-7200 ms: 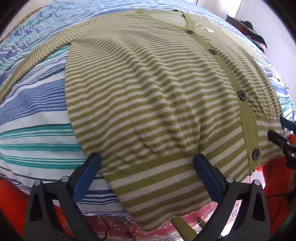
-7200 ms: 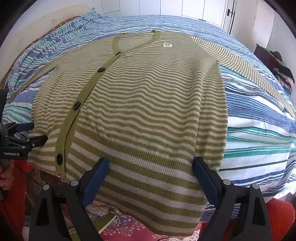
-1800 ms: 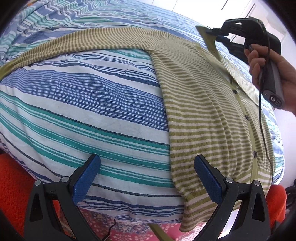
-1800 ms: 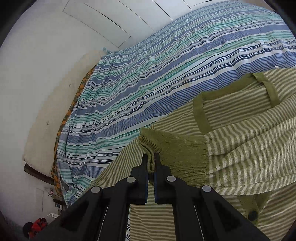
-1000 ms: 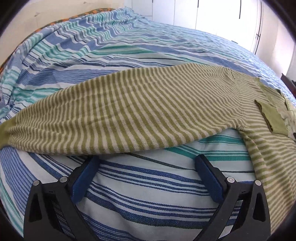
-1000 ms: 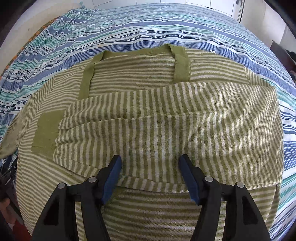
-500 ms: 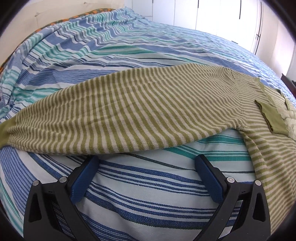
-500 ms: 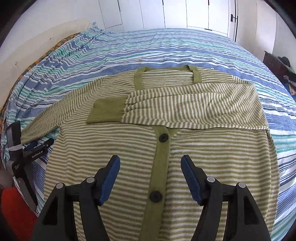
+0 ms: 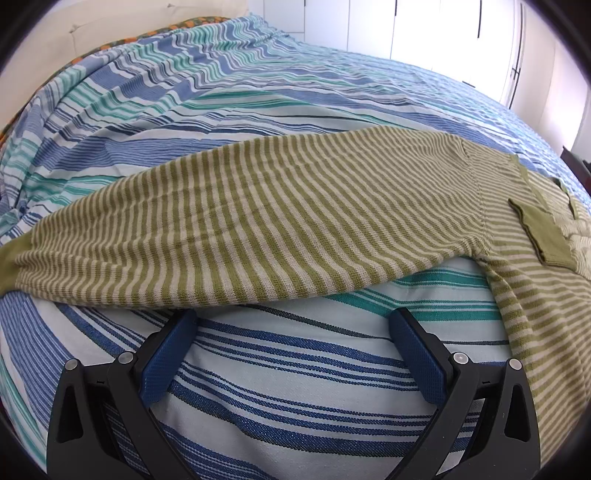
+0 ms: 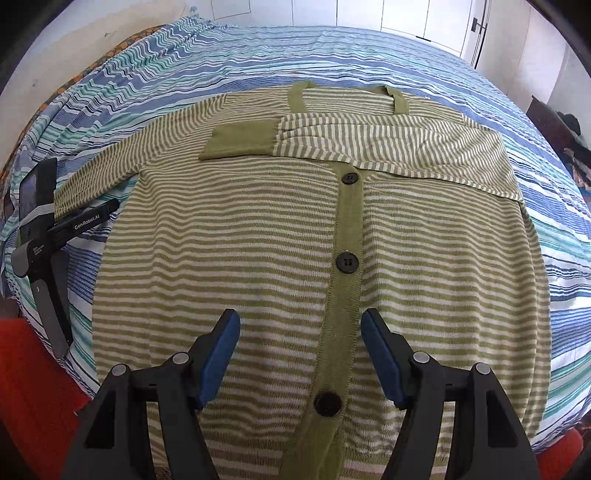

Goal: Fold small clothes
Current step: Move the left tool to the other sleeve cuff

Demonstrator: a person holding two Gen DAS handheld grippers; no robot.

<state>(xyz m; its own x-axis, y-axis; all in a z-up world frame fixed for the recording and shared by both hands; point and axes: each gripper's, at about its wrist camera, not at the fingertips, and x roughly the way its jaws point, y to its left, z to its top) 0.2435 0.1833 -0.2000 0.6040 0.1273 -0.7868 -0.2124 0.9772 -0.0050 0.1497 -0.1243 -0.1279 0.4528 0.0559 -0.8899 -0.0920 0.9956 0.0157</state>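
Note:
A green and cream striped cardigan (image 10: pixel 280 236) lies buttoned and face up on the bed. One sleeve (image 10: pixel 369 142) is folded across the chest, its plain green cuff (image 10: pixel 240 142) near the collar. The other sleeve (image 9: pixel 258 225) stretches out flat to the side. My left gripper (image 9: pixel 295 321) hovers open just short of that sleeve's near edge, nothing between its pads. It also shows in the right wrist view as the left gripper (image 10: pixel 48 236) beside the sleeve. My right gripper (image 10: pixel 300 321) stands open above the button band (image 10: pixel 345 280), apart from the fabric.
The cardigan rests on a blue, teal and white striped bedspread (image 10: pixel 332 51) that covers the whole bed. White cupboard doors (image 9: pixel 443 33) stand beyond the far side. Something red (image 10: pixel 33 391) lies below the bed's near edge at lower left.
My right gripper has drawn back from the folded sleeve toward the hem, so the whole cardigan now shows. The left gripper has stayed where it was by the outstretched sleeve.

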